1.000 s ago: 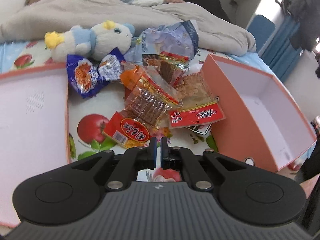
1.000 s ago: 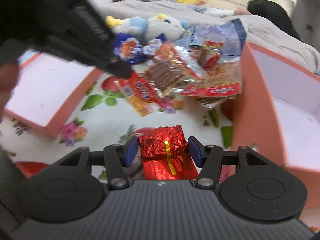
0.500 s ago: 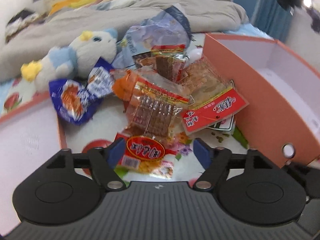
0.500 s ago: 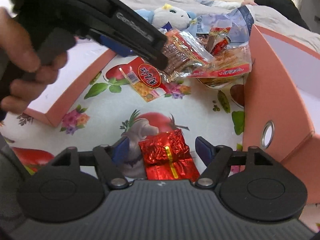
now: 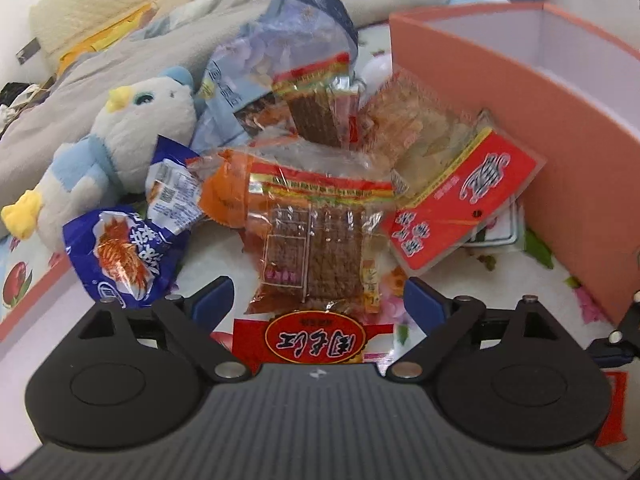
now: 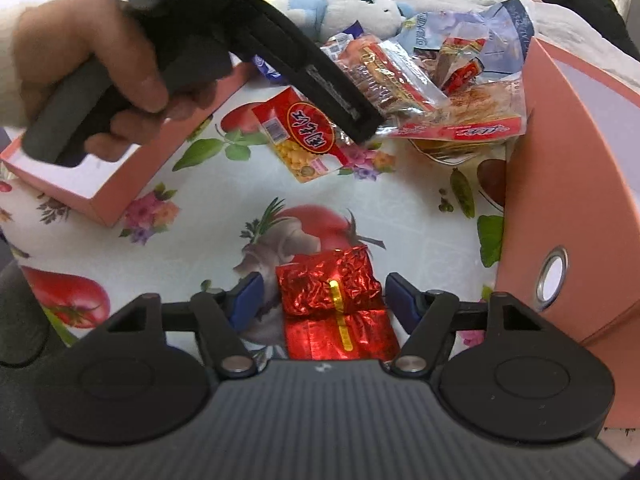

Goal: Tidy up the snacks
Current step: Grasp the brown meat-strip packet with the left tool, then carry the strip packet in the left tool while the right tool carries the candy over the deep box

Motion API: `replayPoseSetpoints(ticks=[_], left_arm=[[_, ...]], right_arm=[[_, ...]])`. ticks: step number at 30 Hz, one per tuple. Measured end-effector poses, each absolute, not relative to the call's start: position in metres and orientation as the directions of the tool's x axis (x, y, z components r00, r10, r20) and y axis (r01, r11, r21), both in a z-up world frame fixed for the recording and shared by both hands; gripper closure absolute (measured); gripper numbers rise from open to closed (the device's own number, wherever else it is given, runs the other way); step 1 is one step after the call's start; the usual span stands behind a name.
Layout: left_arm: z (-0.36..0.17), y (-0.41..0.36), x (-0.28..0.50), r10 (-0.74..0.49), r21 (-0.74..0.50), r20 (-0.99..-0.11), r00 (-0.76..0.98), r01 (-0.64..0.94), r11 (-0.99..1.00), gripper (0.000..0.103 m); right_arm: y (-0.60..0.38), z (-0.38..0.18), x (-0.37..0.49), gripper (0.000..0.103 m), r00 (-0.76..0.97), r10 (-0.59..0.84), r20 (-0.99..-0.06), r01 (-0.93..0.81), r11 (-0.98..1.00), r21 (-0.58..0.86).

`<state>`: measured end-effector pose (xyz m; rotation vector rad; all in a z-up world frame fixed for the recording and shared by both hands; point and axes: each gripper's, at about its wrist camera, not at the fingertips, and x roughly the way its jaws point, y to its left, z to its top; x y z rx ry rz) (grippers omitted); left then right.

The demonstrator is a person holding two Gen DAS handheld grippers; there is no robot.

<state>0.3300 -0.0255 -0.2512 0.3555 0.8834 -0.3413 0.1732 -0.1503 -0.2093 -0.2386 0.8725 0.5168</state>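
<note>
A heap of snack packets lies on a fruit-print cloth. My left gripper (image 5: 318, 306) is open, its jaws either side of a clear packet of brown strips (image 5: 316, 240) that lies over a red-and-yellow packet (image 5: 316, 340). It shows from outside in the right wrist view (image 6: 360, 124), low over the heap. My right gripper (image 6: 322, 300) is open around a red foil packet (image 6: 334, 304) that rests on the cloth, apart from both fingers. An open salmon-pink box (image 5: 540, 128) stands right of the heap and shows in the right wrist view (image 6: 568, 184).
A flat pink lid (image 6: 100, 184) lies at the left. A blue-and-white plush toy (image 5: 120, 140) and a blue snack bag (image 5: 120, 260) sit left of the heap. A big clear-blue bag (image 5: 288, 40) and grey bedding (image 5: 120, 60) lie behind.
My left gripper opened from shut and moved forward over the snack heap. My right gripper opened wider and drew back a little; the red foil packet now lies free between its jaws.
</note>
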Motion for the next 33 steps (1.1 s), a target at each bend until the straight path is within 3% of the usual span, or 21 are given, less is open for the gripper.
replayPoseSetpoints(ticks=[4,15,19,24,33], left_arm=[[-0.259,-0.026,0.34,-0.124,0.175,-0.807,0.578,0.435,0.883,0.009],[-0.267,-0.025,0.353,-0.148,0.139,-0.808,0.57,0.429,0.892,0.01],[-0.264,-0.022,0.351,-0.165,0.091,-0.804,0.571,0.393,0.915,0.024],[-0.256,-0.016,0.339,-0.181,0.029,-0.799,0.574,0.337,0.941,0.033],[-0.241,-0.002,0.316,-0.211,-0.098,-0.792,0.573,0.222,0.97,0.064]], right_arm=[[-0.149,-0.208,0.175,0.045,0.521,0.335,-0.785,-0.526,0.85,0.013],[-0.149,-0.207,0.184,0.046,0.49,0.338,-0.804,-0.53,0.848,0.033],[-0.15,-0.206,0.186,0.046,0.491,0.333,-0.805,-0.518,0.855,0.038],[-0.154,-0.204,0.186,0.046,0.489,0.33,-0.808,-0.495,0.867,0.055],[-0.154,-0.198,0.178,0.046,0.517,0.311,-0.797,-0.476,0.879,0.035]])
